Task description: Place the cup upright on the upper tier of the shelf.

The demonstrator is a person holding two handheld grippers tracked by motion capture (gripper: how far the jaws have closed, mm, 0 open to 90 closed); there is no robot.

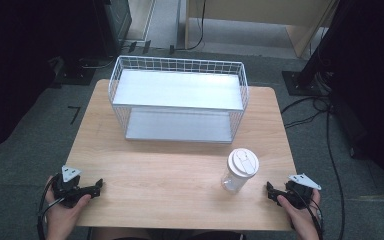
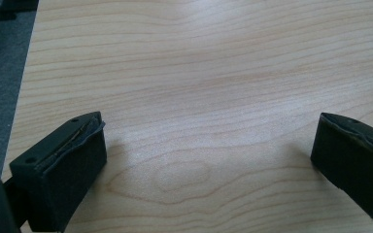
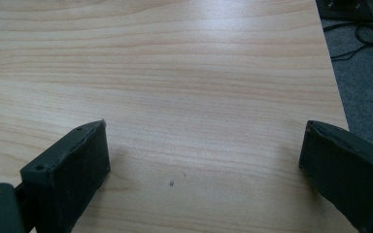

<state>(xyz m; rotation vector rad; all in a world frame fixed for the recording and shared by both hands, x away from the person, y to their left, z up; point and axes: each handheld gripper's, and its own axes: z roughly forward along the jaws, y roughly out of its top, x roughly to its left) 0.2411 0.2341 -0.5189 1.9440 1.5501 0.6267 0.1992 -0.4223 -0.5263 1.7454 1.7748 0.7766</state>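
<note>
A clear plastic cup with a white lid [image 1: 240,169] stands upright on the wooden table [image 1: 170,165], toward the front right. Behind it sits a white wire basket rack with two flat shelves [image 1: 178,102]. My left gripper [image 1: 98,186] rests at the table's front left corner, held by a hand, jaws open over bare wood [image 2: 209,141]. At the front right corner my right gripper [image 1: 270,192] lies a short way right of the cup, jaws open with only wood between them [image 3: 204,145].
The table's left edge [image 2: 22,97] and grey carpet show in the left gripper view. The right edge [image 3: 332,73] and loose black cables [image 3: 369,43] on the floor show in the right gripper view. Dark equipment and stands flank the table at the back.
</note>
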